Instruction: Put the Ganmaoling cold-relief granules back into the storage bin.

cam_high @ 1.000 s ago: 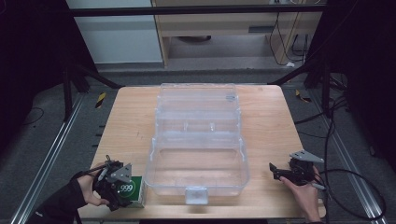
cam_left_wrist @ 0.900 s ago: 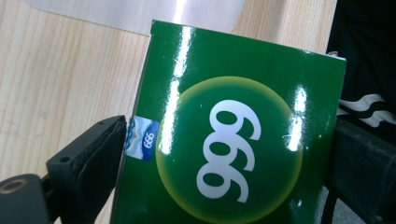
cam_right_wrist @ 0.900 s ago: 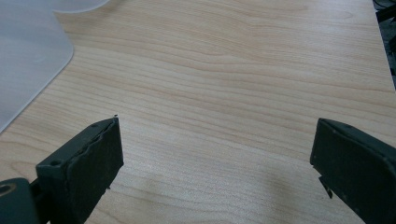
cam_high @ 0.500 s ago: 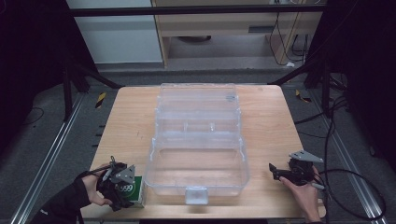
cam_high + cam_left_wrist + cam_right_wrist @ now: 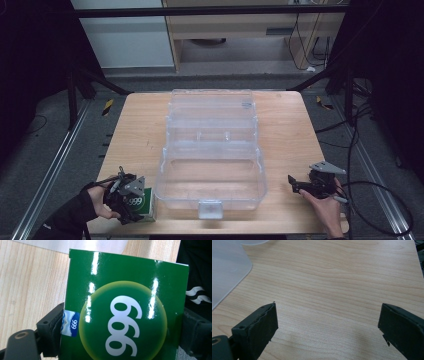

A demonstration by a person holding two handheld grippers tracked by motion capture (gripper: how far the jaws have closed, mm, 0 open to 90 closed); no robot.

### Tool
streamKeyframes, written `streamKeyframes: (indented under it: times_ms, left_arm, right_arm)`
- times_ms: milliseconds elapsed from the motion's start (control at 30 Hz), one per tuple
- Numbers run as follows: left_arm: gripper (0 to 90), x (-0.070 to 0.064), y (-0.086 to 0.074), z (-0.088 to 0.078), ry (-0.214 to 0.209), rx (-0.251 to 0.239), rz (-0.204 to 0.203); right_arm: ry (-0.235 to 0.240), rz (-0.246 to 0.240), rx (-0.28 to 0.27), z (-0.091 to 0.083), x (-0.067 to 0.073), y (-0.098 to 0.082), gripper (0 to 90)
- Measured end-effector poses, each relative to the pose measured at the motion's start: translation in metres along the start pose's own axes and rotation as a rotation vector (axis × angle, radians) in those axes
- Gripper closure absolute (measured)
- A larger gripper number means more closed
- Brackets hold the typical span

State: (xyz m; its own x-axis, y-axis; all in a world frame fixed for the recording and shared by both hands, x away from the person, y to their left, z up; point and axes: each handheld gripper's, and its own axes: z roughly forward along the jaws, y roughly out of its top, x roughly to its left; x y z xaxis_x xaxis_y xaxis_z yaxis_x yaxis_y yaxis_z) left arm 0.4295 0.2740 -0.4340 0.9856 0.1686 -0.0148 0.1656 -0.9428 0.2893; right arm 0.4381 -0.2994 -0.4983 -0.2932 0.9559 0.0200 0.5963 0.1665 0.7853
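Nearest, at the front left corner of the surface (image 5: 140,130), the left tool (image 5: 131,199) has just been closing its jaws on a green carton marked 999 (image 5: 125,315). In the left gripper view the carton sits between the two black pads, which meet its side walls, so the tool looks clamped on it. The carton lies flat just beside the front left corner of the clear box. It is glossy printed cardboard, so probably light, a little slippery, and apt to dent if squeezed hard; gripping across the narrow sides near the middle, as now, seems the soundest hold.

At the front right corner the right tool (image 5: 327,327) rests low over bare wood with its jaws wide apart and nothing between them.

Farther in, the clear plastic storage box (image 5: 212,175) stands open in the middle, its lid (image 5: 211,106) folded back toward the far edge. Nothing shows inside either half.
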Motion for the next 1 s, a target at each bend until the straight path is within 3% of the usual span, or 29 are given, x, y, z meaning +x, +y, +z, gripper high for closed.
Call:
streamKeyframes:
  times_ms: [400,1000]
  left_arm:
    - [13.1,-0.001,-0.001,-0.014,0.005,-0.019,-0.016]
    - [13.4,-0.002,0.001,-0.065,0.065,-0.069,-0.021]
  right_arm:
    - [0.002,0.0,0.001,0.0,0.0,0.0,3.1]
    - [0.003,-0.003,-0.001,0.0,0.0,0.0,3.3]
